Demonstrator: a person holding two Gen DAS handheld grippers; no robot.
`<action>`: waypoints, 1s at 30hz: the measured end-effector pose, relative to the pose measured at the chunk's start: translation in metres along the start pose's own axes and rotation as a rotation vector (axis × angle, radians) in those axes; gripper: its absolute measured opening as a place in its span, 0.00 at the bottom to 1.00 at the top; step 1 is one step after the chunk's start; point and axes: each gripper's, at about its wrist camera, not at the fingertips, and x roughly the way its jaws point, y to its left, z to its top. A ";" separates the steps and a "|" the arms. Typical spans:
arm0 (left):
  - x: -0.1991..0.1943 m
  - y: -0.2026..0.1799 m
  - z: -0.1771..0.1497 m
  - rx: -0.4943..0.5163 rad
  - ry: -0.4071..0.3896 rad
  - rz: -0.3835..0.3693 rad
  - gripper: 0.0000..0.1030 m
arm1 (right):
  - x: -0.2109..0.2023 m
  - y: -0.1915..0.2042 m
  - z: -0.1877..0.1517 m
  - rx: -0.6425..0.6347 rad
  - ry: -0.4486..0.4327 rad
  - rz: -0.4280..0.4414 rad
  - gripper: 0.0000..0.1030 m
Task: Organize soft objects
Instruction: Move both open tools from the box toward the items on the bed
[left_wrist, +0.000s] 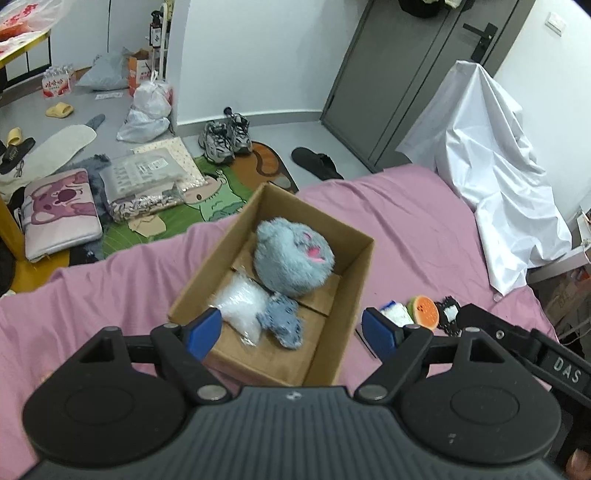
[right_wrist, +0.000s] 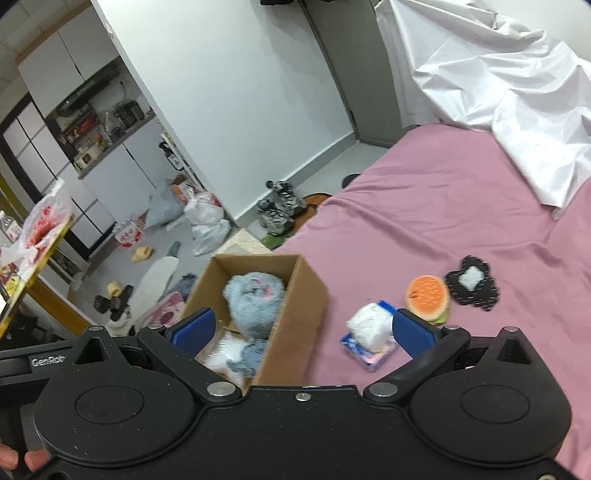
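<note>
Currently both tongs spread, nothing between pads: left gripper, right gripper. Cardboard box sits open-topped on pink sheet, near bed edge. Inside: round fuzzy blue plush, crinkly clear bag, small grey-blue fuzzy piece. Outside, right of box on sheet: white fluffy pack, burger-shaped squishy, flat black scalloped pad. Smooth white cover draped beyond; bare sheet between.
</note>
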 end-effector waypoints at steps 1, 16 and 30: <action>0.001 -0.004 -0.002 0.005 0.005 -0.005 0.80 | -0.001 -0.005 0.001 0.006 -0.003 -0.009 1.00; 0.031 -0.067 -0.027 0.095 0.049 -0.086 0.80 | -0.003 -0.078 0.006 0.173 -0.031 -0.095 1.00; 0.078 -0.114 -0.030 0.155 0.044 -0.149 0.77 | 0.009 -0.117 0.007 0.268 -0.024 -0.098 1.00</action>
